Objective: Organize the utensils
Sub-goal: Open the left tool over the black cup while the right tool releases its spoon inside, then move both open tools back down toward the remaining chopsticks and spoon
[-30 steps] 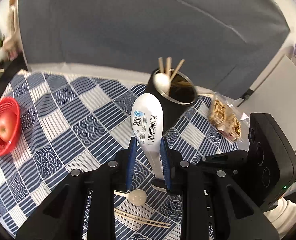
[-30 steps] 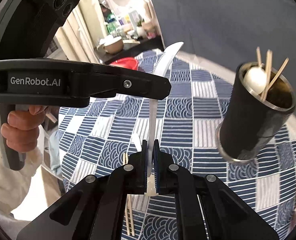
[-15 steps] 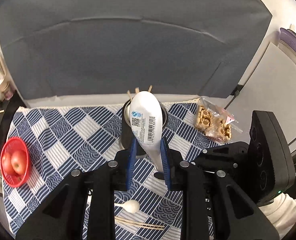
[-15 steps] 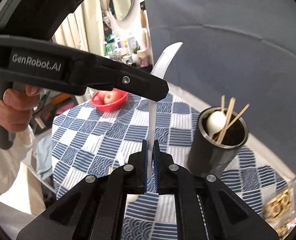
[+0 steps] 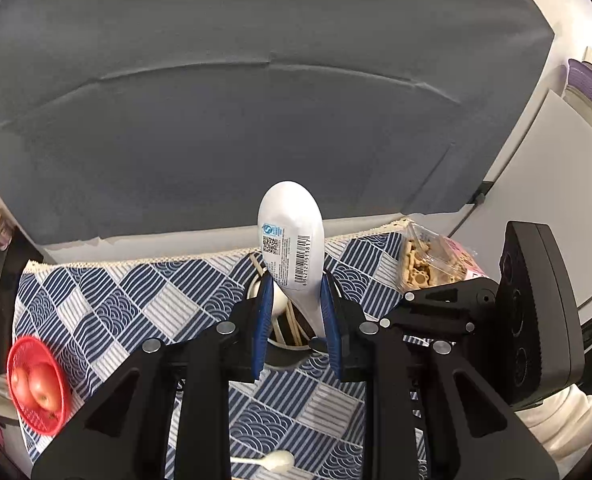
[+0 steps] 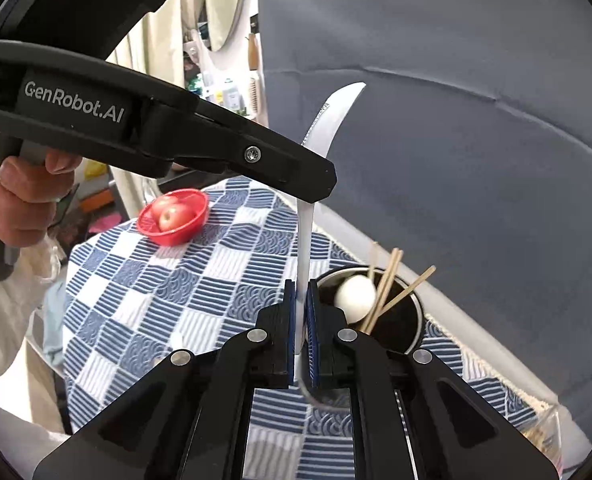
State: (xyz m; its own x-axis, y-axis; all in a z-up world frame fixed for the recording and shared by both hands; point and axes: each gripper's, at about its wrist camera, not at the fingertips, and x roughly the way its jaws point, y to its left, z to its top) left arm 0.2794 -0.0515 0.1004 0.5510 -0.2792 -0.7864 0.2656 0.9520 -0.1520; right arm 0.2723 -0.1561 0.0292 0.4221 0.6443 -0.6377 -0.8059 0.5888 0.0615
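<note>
left gripper (image 5: 296, 320): jaws clamped on white spoon (image 5: 292, 240), barcode sticker | right gripper (image 6: 300, 334): jaws clamped on same spoon's handle | left gripper body reads "GenRobot.AI"

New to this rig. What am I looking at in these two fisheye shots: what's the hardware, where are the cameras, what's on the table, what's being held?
There is no robot arm here. A person carries one hand-held gripper in each hand, and each has a fisheye camera looking forward along its two fingers.

The left wrist view shows the left hand-held gripper clamped on a white rice paddle, its barcode label facing the camera. The right wrist view shows the right hand-held gripper pinching the same paddle's thin handle edge-on, with the person's hand holding the left unit at upper left.

On the blue patterned tablecloth stand a dark utensil holder containing chopsticks and a white spoon, a red basket of apples, and a bag of snacks. Another white spoon lies on the cloth.
</note>
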